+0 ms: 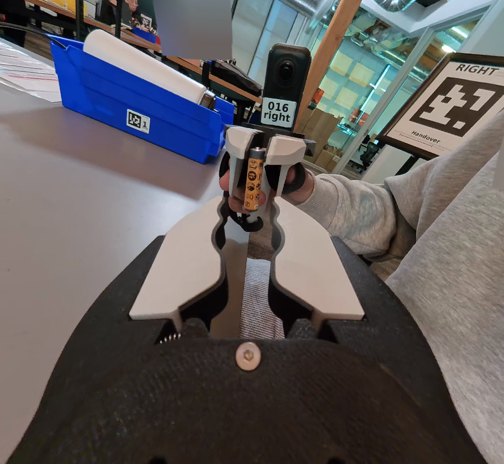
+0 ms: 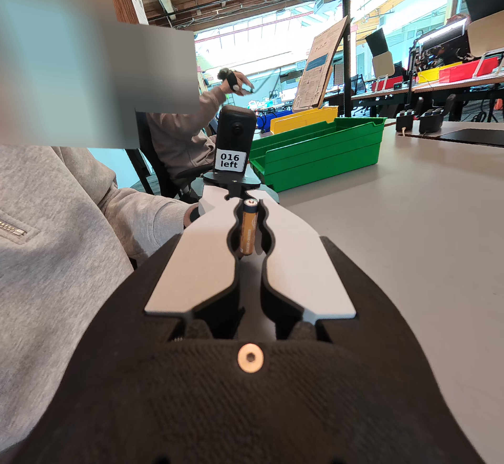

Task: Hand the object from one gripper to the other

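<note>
Right gripper pinches the battery upright between its fingertips.
Facing it just ahead, the left gripper stands spread, its fingers clear of the battery; a blue bin sits beyond on the grey table.

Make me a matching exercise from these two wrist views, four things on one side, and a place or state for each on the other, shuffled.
Things:
1. battery
2. left gripper
3. white roll
4. green bin

Places or states:
A. lying in the blue bin
B. open, holding nothing
C. upright in the right gripper
D. nothing visible inside, on the table

Pairs: 1-C, 2-B, 3-A, 4-D
</note>
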### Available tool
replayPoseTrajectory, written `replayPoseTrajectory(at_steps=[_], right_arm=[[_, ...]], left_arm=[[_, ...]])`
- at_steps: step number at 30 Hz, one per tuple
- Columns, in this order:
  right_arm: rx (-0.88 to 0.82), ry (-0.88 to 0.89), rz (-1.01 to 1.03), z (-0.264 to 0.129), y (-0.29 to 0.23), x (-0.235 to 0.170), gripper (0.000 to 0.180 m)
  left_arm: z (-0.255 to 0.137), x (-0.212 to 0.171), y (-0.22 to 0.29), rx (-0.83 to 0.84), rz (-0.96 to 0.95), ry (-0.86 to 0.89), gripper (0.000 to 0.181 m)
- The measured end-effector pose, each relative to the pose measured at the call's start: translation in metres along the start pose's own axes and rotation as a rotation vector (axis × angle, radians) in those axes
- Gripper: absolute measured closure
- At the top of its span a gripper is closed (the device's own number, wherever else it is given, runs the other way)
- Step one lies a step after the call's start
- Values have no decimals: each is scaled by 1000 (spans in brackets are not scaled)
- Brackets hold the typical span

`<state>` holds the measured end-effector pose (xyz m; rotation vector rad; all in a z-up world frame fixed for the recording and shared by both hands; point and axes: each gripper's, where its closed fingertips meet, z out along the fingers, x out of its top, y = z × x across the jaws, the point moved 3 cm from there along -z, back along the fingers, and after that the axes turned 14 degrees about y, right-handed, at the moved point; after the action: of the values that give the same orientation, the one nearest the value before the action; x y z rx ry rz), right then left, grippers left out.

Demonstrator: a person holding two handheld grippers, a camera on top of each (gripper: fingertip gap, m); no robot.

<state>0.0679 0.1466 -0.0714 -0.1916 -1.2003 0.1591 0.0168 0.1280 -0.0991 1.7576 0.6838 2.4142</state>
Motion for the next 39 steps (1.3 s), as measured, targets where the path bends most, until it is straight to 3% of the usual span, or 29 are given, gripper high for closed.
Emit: replayPoseTrajectory(at_steps=[10,14,17,20,24,26,30,33,36,39], right_arm=[[-38,27,-30,-4,3,10,169],[-159,55,-130,-22,9,48,169],[-343,144,-371,-68,19,111,169],[-607,229,-594,-141,33,167,169],[-1042,151,-813,-256,65,181,169],[-1184,150,-813,-296,77,176,169],[-1234,185,-685,-322,100,160,169],[-1258,99,-643,-324,116,146,168],[-1290,122,-589,-328,120,142,144],[-1307,259,-541,-334,113,150,137]], left_arm=[[-1,1,-4,22,-9,4,151],[-2,1,-5,29,-7,6,151],[-2,1,-6,35,4,-1,151],[-1,-1,-6,37,17,-13,151],[0,-3,-5,34,14,-22,151],[1,-3,-5,32,4,-18,151],[2,-6,-6,35,9,-29,151],[3,-7,-6,37,13,-35,152],[3,-7,-5,37,16,-34,152],[3,-6,-4,39,13,-28,153]])
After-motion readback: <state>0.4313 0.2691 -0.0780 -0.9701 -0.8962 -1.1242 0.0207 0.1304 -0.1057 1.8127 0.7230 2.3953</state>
